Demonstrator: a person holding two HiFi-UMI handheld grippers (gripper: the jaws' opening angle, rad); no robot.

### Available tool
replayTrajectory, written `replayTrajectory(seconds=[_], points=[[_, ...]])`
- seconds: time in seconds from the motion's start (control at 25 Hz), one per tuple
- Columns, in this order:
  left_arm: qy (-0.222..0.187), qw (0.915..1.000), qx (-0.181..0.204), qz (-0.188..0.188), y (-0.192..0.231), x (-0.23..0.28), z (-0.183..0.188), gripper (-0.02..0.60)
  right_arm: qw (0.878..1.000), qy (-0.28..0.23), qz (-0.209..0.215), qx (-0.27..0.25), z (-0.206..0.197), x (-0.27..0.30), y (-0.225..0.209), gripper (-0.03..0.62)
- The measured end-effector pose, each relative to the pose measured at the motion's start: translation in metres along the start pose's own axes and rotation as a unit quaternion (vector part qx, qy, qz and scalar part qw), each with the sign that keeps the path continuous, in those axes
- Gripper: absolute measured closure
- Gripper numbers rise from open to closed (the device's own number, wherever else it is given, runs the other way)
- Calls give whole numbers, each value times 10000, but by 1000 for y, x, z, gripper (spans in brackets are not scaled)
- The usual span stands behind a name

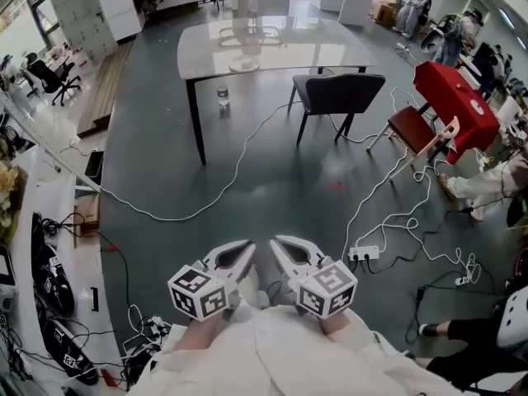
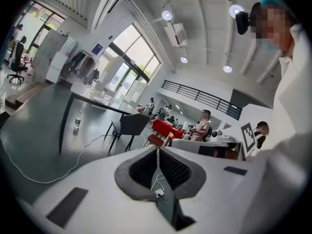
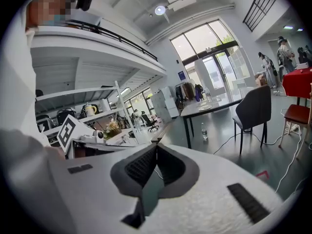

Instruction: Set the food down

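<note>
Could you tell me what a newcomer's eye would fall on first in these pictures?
At the bottom of the head view, the left hand-held gripper and right hand-held gripper sit side by side, both shut and empty. Beyond stand a glossy grey table, a dark chair and, far right, a red table; white cables cross the floor.

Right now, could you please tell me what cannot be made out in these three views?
- Head view: whether the plate on the grey table holds anything; it is too small.
- Head view: the label of the bottle; too small.
- Head view: the seated person at lower right, cut off by the edge.
- All views: the food; none shows. The left gripper and right gripper are shut on nothing.
</note>
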State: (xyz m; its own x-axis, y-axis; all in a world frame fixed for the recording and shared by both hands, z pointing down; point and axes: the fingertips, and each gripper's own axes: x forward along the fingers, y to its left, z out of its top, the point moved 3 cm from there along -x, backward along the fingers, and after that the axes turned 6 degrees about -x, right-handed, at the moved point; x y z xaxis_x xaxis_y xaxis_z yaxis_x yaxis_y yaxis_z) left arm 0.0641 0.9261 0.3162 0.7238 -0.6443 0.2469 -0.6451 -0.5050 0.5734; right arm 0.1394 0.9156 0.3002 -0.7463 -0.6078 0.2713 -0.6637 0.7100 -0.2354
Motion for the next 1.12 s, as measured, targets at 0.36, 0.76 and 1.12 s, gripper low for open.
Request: replayTrajectory(seconds=[0.36, 0.76, 1.12], points=[[446, 9989, -34, -127, 52, 44, 31, 555, 9994, 120, 218, -235, 19, 67, -29, 592], [555, 9975, 53, -427, 136, 108, 133, 555, 9998, 24, -29, -216, 83, 172, -102, 592], [671, 9949, -133, -747, 200, 151, 190, 555, 9992, 14, -347, 197, 112, 244, -155, 592]])
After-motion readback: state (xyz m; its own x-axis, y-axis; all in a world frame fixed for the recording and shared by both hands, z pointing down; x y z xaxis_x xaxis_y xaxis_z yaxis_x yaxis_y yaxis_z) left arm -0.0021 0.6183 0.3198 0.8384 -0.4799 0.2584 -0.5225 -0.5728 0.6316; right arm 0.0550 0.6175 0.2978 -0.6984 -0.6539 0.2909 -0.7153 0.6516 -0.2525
